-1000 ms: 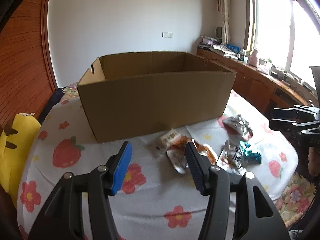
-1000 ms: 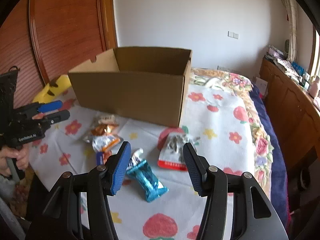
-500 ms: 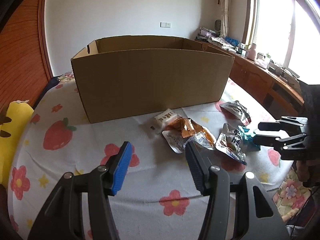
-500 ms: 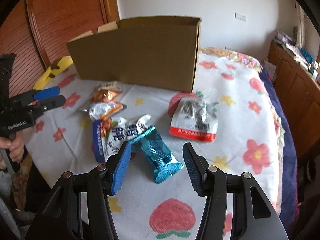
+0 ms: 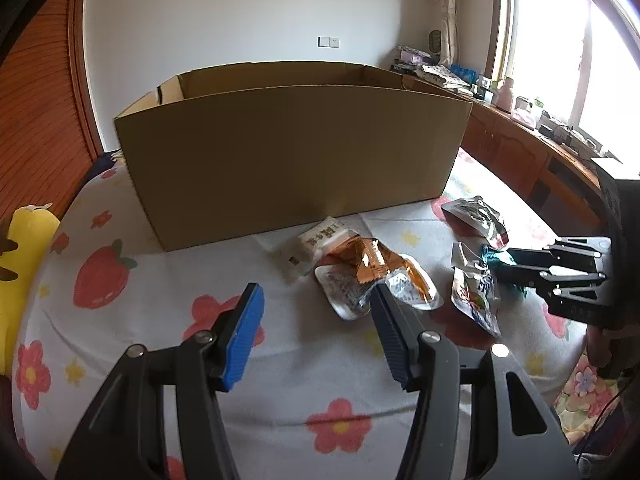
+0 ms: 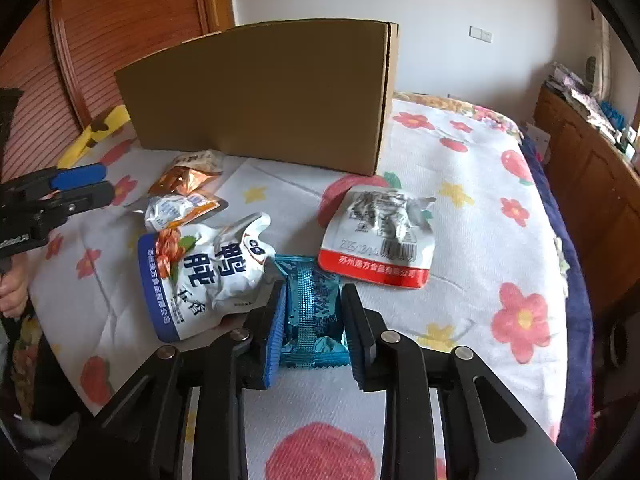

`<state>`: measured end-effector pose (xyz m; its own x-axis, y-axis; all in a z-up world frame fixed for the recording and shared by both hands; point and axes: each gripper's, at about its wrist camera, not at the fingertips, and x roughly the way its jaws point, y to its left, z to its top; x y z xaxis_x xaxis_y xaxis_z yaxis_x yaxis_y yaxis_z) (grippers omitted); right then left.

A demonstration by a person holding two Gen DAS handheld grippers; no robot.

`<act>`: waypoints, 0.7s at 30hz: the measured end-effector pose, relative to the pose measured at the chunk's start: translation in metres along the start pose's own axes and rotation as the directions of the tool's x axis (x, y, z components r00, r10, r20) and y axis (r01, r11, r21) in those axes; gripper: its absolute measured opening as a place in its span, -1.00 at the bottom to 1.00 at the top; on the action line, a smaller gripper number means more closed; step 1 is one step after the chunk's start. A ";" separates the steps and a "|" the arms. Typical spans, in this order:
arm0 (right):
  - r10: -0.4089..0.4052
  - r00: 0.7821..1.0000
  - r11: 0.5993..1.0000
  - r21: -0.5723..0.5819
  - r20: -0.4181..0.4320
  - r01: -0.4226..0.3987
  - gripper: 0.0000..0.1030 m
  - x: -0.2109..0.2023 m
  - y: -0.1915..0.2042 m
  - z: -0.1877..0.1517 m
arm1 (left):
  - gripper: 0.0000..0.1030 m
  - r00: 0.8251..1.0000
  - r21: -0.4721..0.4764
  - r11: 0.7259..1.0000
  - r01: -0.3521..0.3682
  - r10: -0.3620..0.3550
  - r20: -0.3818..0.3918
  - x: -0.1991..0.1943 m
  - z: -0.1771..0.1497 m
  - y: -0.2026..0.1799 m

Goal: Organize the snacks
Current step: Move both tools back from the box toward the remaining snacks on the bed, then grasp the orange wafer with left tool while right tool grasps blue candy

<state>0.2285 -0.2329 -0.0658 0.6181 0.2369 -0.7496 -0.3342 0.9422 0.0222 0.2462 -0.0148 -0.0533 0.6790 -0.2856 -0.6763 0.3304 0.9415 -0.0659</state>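
An open cardboard box [image 5: 288, 152] [image 6: 264, 96] stands on a flowered cloth. Snack packets lie in front of it. My right gripper [image 6: 313, 316] is shut on a teal foil packet [image 6: 314, 308] that lies on the cloth, its pads pressing both sides. Beside it lie a white and blue pouch [image 6: 200, 276] and a white pouch with a red edge [image 6: 380, 236]. My left gripper [image 5: 316, 332] is open and empty, low over the cloth, just short of an orange foil packet [image 5: 360, 256] and a white packet [image 5: 324, 236].
A yellow plush toy [image 5: 24, 264] lies at the cloth's left edge. A wooden sideboard [image 5: 528, 152] with clutter runs under the window at right. A wooden wall panel [image 6: 120, 40] stands behind the box. The cloth's edge [image 6: 560, 280] drops off at right.
My right gripper has moved down and forward and closed on the teal packet. My left gripper has moved closer to the box and the packets, still open.
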 end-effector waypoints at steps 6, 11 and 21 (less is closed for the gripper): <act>0.024 0.999 0.999 0.023 0.037 -0.025 -0.52 -0.001 -0.003 -0.006 | 0.09 1.000 0.012 1.000 0.015 -0.014 -0.016 0.016 0.014 -0.010; 0.004 0.999 1.000 0.015 0.046 -0.004 -0.52 0.000 0.000 -0.007 | 0.09 0.999 0.015 0.999 0.029 -0.028 -0.029 0.031 0.026 -0.019; -0.014 0.998 1.000 0.021 0.067 0.013 -0.52 -0.001 0.000 -0.009 | -0.15 0.996 0.029 0.999 0.041 -0.039 -0.083 0.057 0.036 -0.034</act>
<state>0.2216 -0.2351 -0.0706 0.6692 0.2391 -0.7035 -0.3114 0.9499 0.0267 0.2969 -0.0692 -0.0633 0.6091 -0.3060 -0.7317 0.3766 0.9235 -0.0727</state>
